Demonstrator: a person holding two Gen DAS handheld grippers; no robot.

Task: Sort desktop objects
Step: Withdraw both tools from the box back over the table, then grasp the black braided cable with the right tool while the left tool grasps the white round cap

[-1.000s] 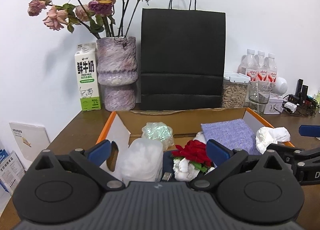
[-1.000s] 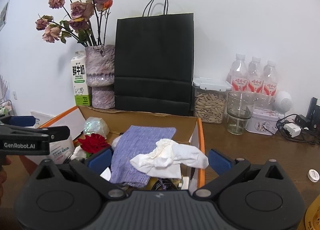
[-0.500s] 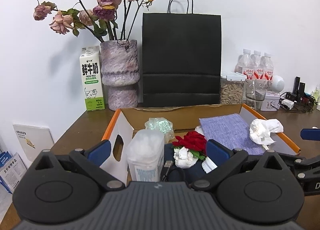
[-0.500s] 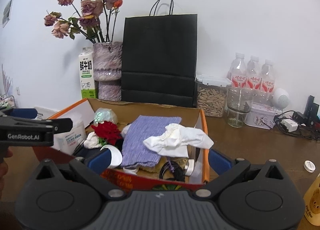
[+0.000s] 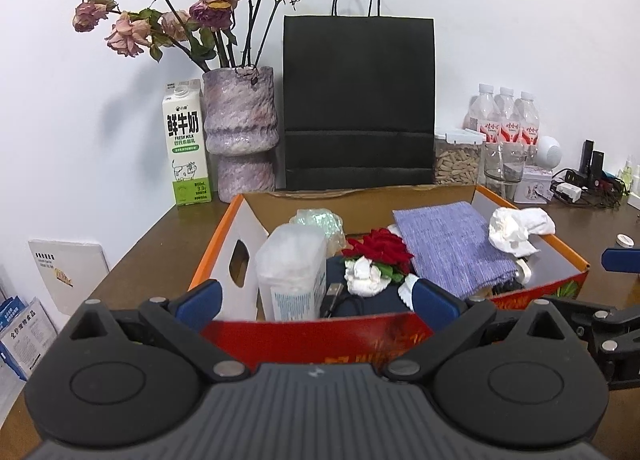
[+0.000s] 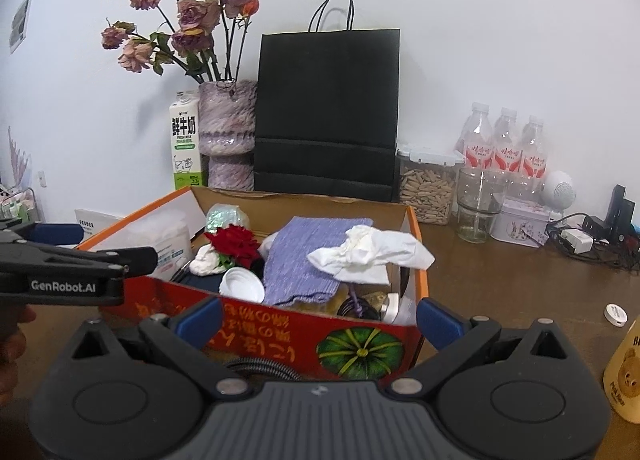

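left wrist: low over the tabletop [image 5: 132, 256], close to the box [image 5: 320, 334], facing 12 o'clock toward the wall.
right wrist: alongside, same heading.
shared: box, black bag [image 6: 326, 112], vase [image 6: 228, 132].

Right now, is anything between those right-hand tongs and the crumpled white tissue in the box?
Yes: the box's red front wall stands between the open right tongs and the tissue, which rests higher, atop the purple cloth.

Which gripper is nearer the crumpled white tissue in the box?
Right. The right gripper faces the crumpled white tissue almost directly; the left gripper sits toward the box's other end.
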